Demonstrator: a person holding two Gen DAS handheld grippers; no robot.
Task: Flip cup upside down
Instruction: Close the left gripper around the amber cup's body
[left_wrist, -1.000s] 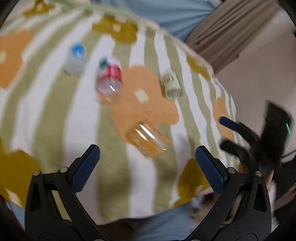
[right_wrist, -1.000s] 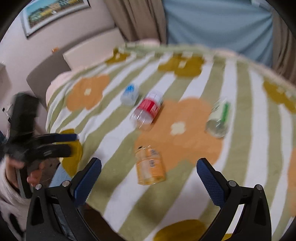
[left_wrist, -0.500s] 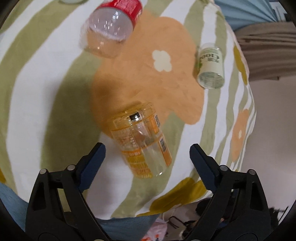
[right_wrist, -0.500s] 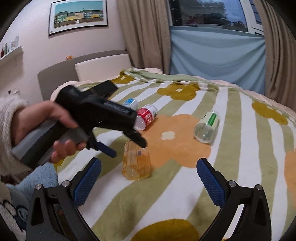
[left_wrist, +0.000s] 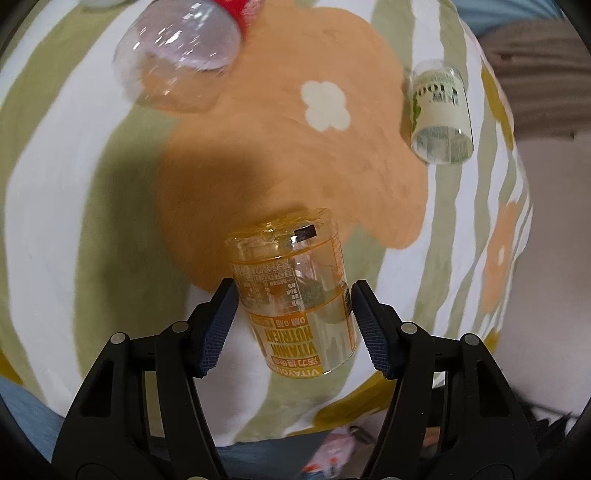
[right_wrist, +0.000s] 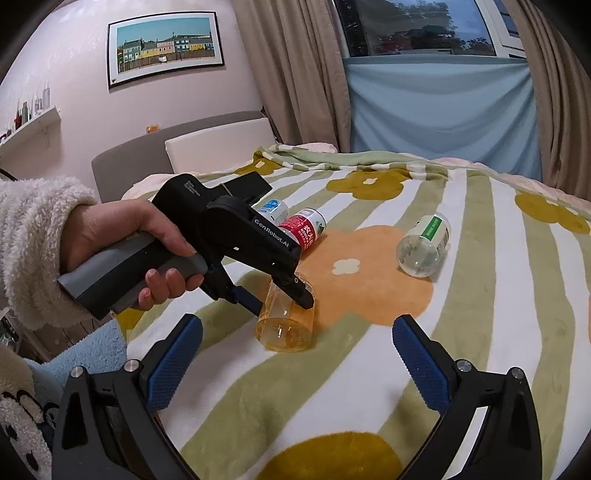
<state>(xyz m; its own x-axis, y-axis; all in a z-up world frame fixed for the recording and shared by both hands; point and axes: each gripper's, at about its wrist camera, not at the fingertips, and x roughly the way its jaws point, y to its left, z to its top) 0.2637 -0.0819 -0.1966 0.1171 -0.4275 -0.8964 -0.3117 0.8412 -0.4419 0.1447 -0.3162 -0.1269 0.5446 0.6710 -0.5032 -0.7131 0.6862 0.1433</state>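
A bed is shown covered by a striped blanket (right_wrist: 369, 373) with flower patches, backed by a grey headboard (right_wrist: 147, 155), curtains (right_wrist: 295, 74), a window (right_wrist: 424, 26) and a framed picture (right_wrist: 166, 48). Three other containers are seen lying on their sides on the blanket, well apart from the tongs: a red-labelled bottle (left_wrist: 181, 59), a green-labelled bottle (left_wrist: 439, 114) and, farther back, a blue-labelled bottle (right_wrist: 273, 208); none is seen to block the approach. The orange cup (left_wrist: 295, 291) is shown resting on the blanket at the edge of the orange flower, its printing appearing inverted in the left wrist view. The left gripper (left_wrist: 291, 321) is placed astride the cup, its fingers (left_wrist: 218, 325) close beside the walls; whether contact has been made cannot be told. The right gripper (right_wrist: 295, 354) is held spread wide, near the cup but apart from it.
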